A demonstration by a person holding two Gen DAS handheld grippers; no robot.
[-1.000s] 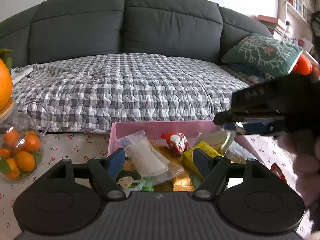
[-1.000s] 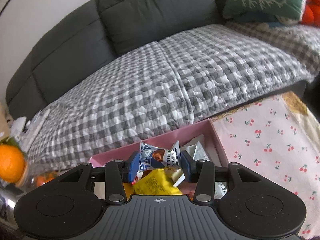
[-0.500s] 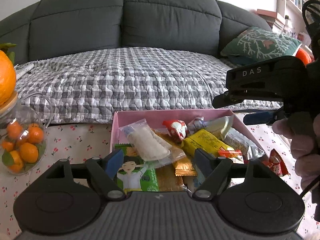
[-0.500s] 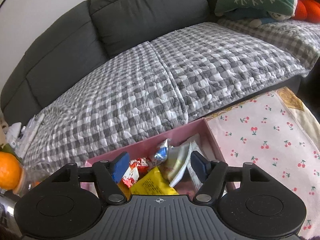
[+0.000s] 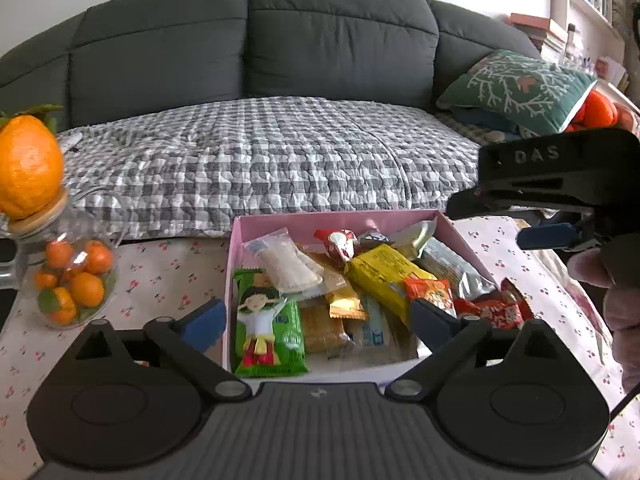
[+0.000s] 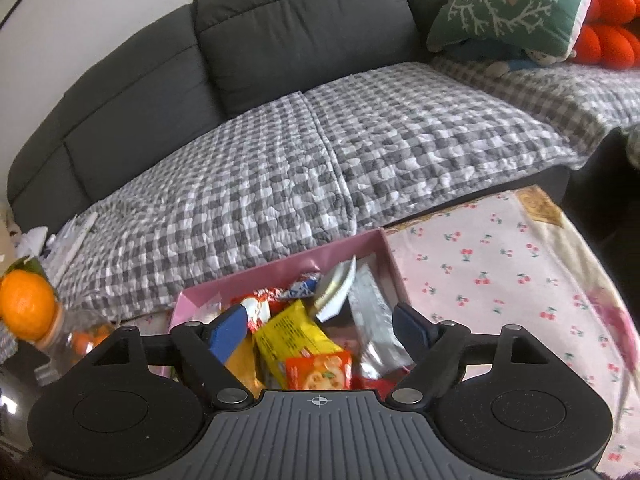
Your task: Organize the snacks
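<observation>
A pink box (image 5: 336,217) full of snack packets stands on the cherry-print tablecloth, and its far wall shows in the right wrist view (image 6: 280,270). Inside lie a green packet (image 5: 268,328), a yellow packet (image 5: 384,276), a clear rice-cracker pack (image 5: 286,262) and a red-and-white candy (image 5: 338,240). A red packet (image 5: 496,312) lies at the box's right front corner. My left gripper (image 5: 316,320) is open and empty, above the box's near side. My right gripper (image 6: 320,322) is open and empty over the box; it shows at the right of the left wrist view (image 5: 560,184).
A glass jar of small oranges (image 5: 68,276) with a large orange (image 5: 26,168) on its lid stands left of the box. A grey sofa with a checked blanket (image 5: 256,160) runs behind the table. A green cushion (image 5: 516,84) lies at its right end.
My right gripper has opened and let go of the blue-and-white snack packet into the box, then lifted away. My left gripper has pulled back and risen, showing more of the box.
</observation>
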